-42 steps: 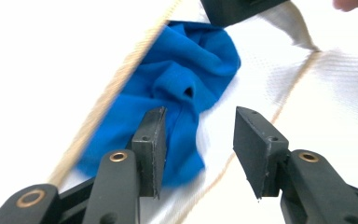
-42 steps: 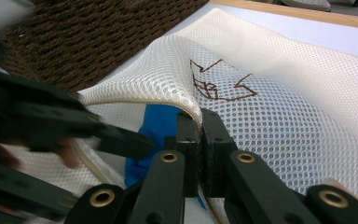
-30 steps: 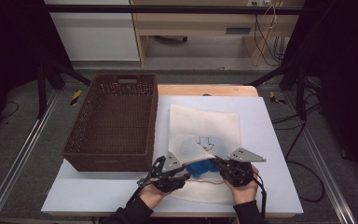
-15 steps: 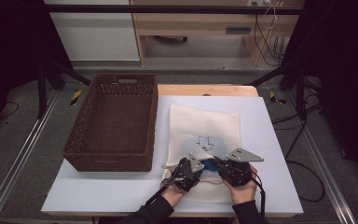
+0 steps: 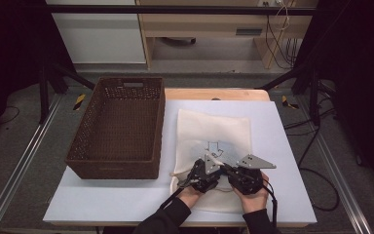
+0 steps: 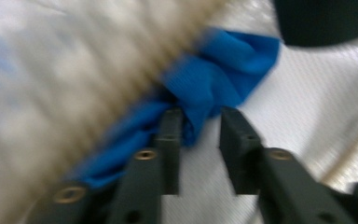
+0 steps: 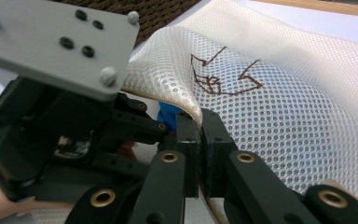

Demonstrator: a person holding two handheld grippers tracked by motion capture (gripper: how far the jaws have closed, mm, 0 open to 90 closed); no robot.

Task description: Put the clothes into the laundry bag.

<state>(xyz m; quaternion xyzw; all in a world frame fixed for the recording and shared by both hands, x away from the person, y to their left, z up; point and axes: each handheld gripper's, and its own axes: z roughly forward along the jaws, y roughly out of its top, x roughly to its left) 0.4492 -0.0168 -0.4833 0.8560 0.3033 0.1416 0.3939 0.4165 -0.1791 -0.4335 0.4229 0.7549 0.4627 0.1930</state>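
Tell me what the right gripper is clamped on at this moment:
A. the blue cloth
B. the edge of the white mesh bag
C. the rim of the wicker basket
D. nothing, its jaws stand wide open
B: in the right gripper view the right gripper has its jaws pressed together on the lifted edge of the white mesh bag, while the blue cloth lies at the left gripper instead.

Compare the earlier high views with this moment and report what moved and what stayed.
The left gripper slid rightward along the near end of the white mesh laundry bag, up beside the right gripper. Its jaws have just been opening, with the blue cloth between them, no firm pinch visible. The right gripper stayed shut on the bag's edge. The brown wicker basket and the white table are unchanged.
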